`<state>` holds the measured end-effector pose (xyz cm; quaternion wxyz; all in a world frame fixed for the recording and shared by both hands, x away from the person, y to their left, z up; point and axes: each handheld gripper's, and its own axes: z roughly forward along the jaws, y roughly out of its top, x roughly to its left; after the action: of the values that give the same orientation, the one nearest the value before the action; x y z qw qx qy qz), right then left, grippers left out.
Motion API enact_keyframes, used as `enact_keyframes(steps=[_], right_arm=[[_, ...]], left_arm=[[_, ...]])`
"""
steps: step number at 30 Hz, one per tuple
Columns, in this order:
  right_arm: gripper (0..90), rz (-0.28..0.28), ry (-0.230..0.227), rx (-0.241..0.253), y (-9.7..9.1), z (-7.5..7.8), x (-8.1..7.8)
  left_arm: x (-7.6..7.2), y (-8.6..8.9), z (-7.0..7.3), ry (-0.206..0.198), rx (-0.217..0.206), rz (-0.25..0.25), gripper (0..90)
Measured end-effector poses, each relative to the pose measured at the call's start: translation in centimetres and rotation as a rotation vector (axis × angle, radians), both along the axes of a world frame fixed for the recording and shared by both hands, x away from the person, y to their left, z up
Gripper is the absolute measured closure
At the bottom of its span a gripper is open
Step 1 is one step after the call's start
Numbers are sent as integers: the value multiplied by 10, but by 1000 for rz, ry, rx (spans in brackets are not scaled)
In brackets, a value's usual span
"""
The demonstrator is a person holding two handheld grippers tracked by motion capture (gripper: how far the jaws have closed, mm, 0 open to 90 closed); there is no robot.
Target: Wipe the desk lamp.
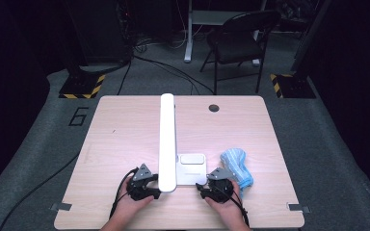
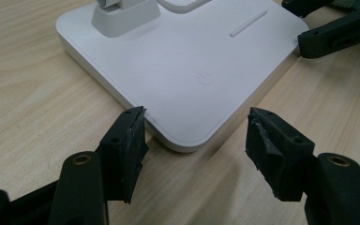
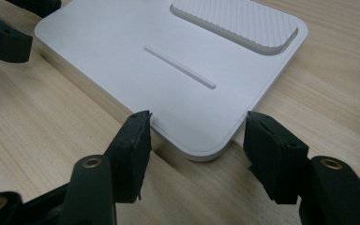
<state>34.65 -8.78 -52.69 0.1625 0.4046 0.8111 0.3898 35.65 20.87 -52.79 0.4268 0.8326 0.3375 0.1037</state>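
A white desk lamp stands on the wooden table, its long arm reaching away from a flat square base. My left gripper sits at the base's near left corner, open, and that rounded corner lies between the jaws of the left gripper. My right gripper is at the near right corner, also open; in its own view the right gripper straddles the corner of the base. A power symbol marks the base.
A crumpled blue cloth lies just right of the right gripper. The base carries a ribbed pad and a thin groove. A cable hole is at the table's far side, and a dark chair stands beyond.
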Motion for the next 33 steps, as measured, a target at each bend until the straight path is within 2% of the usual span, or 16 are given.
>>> enact_keyframes(steps=[5,6,10,12,13,16,21,22,26,29,33], right_arm=[[418,2,-1,-1,0,0,0],[420,0,0,0,0,0,0],[427,6,5,4,-3,0,0],[426,-2,4,14,-4,2,-1],[426,5,-11,16,-6,2,0],[425,3,-17,29,-10,6,-2],[427,1,-36,57,-20,15,-4],[427,-1,-38,65,-21,16,-5],[428,-1,-57,78,-30,23,-7],[428,-18,-69,88,-37,27,-9],[427,-17,-69,97,-46,32,-9]], left_arm=[[0,-1,0,-4,0,11,386],[0,-1,0,6,-9,9,388],[0,1,4,-4,-3,-4,396],[-1,2,5,-20,-13,9,396],[-1,3,6,-18,-13,10,396],[0,8,10,-20,-14,7,396],[-2,15,18,-33,-57,48,398],[-1,17,20,-47,-49,49,398],[-1,27,27,-57,-77,80,401],[-1,33,33,-54,-117,114,401],[1,39,40,-59,-112,129,401]])
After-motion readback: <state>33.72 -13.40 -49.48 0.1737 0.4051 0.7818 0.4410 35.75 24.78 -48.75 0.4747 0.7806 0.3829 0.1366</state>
